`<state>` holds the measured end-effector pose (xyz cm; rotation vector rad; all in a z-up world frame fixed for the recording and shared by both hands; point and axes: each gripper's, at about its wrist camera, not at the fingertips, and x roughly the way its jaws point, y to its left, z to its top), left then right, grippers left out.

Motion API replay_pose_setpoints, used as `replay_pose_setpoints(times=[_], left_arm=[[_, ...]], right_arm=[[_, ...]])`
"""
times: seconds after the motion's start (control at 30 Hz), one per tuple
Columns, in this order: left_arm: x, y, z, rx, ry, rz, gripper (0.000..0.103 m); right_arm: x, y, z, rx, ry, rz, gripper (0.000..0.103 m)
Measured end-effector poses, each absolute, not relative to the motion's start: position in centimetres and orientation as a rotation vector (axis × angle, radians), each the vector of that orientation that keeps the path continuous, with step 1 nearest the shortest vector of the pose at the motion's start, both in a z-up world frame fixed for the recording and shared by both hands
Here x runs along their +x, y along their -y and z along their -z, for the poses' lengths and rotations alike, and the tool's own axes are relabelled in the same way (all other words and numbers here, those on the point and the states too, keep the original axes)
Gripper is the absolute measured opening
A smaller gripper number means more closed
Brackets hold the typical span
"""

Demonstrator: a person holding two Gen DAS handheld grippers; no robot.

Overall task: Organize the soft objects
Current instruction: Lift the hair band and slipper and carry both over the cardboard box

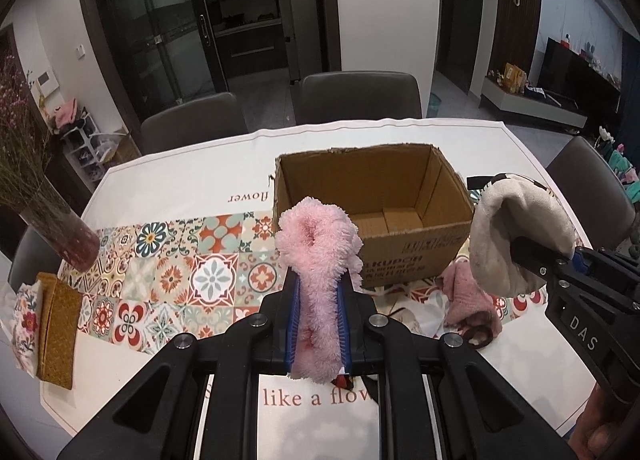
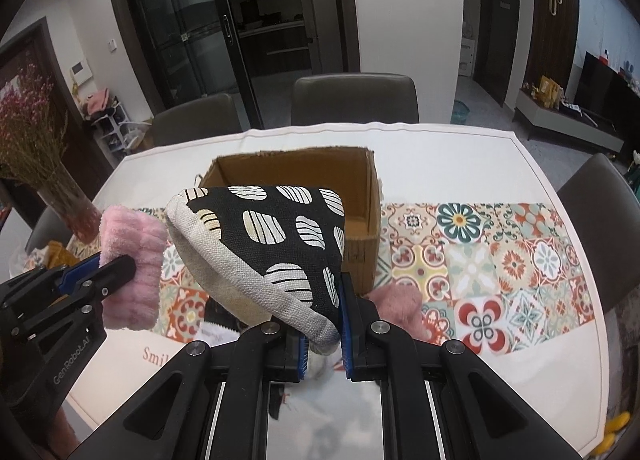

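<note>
Both pickups done, drops pending: left gripper (image 1: pixel 316 300) fingers pinch the fluffy pink cloth (image 1: pixel 318 256), right gripper (image 2: pixel 322 324) fingers pinch the spotted black pouch (image 2: pixel 276 236), both above counter (image 2: pixel 460 156) before the empty cardboard box (image 1: pixel 376 196); another pink cloth (image 1: pixel 472 296) remains beside it.

My left gripper (image 1: pixel 318 296): matt black plastic, blue ribbed pads, clamped on fluffy pink plush cloth (image 1: pixel 316 260) | my right gripper (image 2: pixel 324 324): same finish, pinching coarse woven cloth pouch (image 2: pixel 272 244), black printed face, beige canvas back | cardboard box (image 1: pixel 404 256): matt brown corrugated, rough-torn rim | table (image 1: pixel 168 184): smooth white cloth, printed tile band.
</note>
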<state>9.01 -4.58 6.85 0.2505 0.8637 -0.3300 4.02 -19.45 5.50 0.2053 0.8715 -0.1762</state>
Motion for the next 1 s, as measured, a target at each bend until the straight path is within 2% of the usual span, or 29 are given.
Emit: replay_pose_setpoints(times=[0.63,1.0], left_arm=[[16.1,7.1,-7.9,0.264,-0.906,0.372,0.018],[20.7,8.6,-6.4,0.27,-0.945,0.349,0.019]], right_arm=[[10.5,22.0,-6.8,0.242,-0.894,0.162,0.014],[15.1,23.8,-4.6,0.314,-0.984,0.167,0.014]])
